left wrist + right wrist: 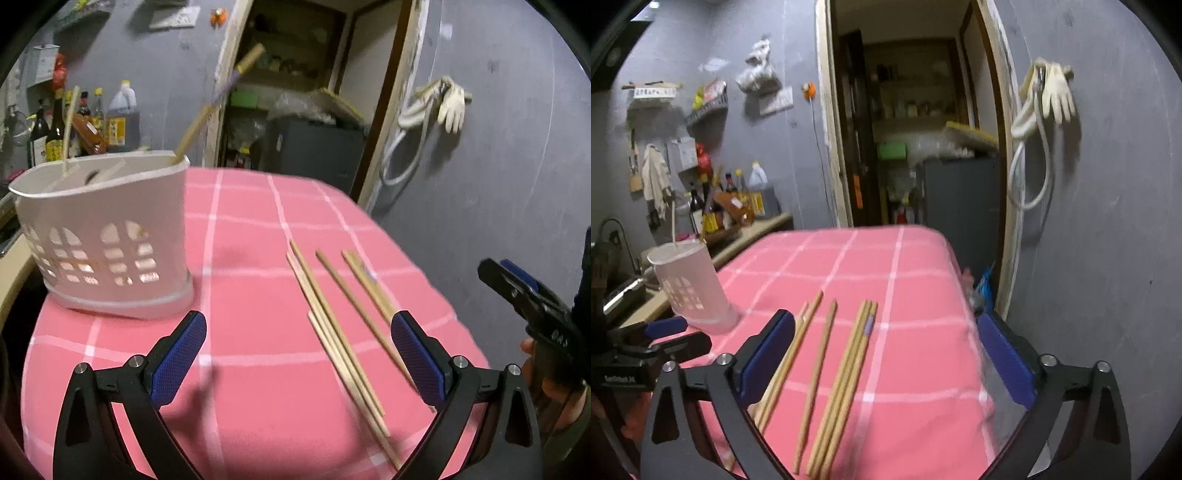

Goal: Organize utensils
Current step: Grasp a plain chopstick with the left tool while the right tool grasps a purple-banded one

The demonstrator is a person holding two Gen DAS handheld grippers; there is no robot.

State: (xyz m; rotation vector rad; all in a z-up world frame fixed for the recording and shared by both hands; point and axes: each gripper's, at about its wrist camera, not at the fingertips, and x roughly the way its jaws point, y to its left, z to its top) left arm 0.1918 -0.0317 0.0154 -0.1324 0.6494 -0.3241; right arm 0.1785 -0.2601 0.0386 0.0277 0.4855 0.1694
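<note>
I see several pale wooden chopsticks lying loose on the desk, roughly parallel: a group on the left, a single stick in the middle, and a tight bundle of three on the right with a small grey mark near its far end. A white perforated utensil holder stands at the far left of the desk, with a couple of sticks already poking up out of it.

My left gripper hangs low over the desk with its blue-padded jaws spread wide and nothing between them; the chopsticks lie ahead and to its right, running under its right finger, and the holder sits just beyond its left finger. My right gripper is likewise spread wide and empty, with the chopsticks lying on the cloth between its fingers, the left group passing beneath the left one.

The desk wears a pink cloth with a white grid. Behind it are grey walls, an open doorway into a cluttered storeroom, gloves and a hose hung on the right wall, and sauce bottles on a counter at left.
</note>
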